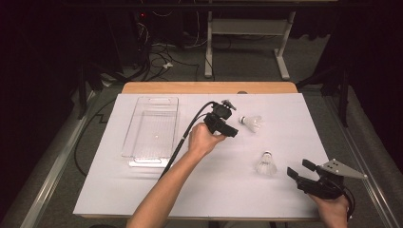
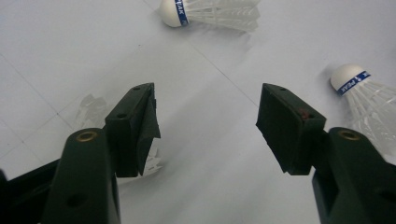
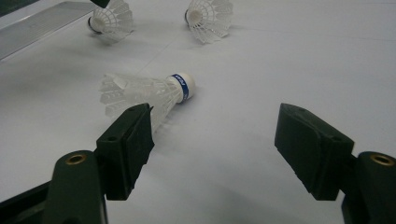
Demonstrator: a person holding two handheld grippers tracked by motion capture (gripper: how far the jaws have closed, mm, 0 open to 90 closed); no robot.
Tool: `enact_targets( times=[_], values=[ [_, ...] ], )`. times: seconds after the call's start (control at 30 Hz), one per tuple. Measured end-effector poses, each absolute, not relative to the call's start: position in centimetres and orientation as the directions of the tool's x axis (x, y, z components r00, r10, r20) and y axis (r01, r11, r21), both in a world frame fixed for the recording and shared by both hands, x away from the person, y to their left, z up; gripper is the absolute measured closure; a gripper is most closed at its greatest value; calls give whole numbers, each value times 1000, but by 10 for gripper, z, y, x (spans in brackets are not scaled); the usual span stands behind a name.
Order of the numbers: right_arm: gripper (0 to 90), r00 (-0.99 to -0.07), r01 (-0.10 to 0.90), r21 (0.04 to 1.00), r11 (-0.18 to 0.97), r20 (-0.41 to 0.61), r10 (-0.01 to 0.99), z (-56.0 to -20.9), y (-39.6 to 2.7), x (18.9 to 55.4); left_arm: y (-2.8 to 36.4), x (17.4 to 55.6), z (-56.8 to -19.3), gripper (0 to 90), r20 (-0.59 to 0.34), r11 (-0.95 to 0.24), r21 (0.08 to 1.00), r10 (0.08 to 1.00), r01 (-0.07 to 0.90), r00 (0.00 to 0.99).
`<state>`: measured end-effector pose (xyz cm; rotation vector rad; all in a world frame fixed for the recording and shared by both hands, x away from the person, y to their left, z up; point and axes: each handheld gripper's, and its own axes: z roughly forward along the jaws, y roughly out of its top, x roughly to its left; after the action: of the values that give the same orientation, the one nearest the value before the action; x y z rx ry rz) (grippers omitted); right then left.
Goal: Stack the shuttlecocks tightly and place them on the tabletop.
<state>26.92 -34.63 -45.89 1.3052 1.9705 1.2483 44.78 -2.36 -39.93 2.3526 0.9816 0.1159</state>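
L hand-held gripper (image 1: 231, 124), frame centre, jaws wide w/ nothing gripped, aimed at shuttlecock (image 1: 252, 123) lying just right. R hand-held gripper (image 1: 298, 172), lower right, also wide, empty, facing second shuttlecock (image 1: 266, 164) on counter (image 1: 214, 190).

Bright overhead light on white table sheet (image 1: 209, 190), dark surroundings, soft shadows, slightly blurred close views
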Motion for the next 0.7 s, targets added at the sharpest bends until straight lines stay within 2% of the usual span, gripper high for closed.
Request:
enact_targets(
  times=[0.43,0.7],
  values=[
    [283,-441,470,872,137,98,892,-459,-347,269,-29,436,-397,309,-69,-598,552,661,581,747],
    [283,-442,470,872,137,98,892,-459,-347,269,-33,427,-395,300,-64,-615,551,642,563,764]
  ],
)
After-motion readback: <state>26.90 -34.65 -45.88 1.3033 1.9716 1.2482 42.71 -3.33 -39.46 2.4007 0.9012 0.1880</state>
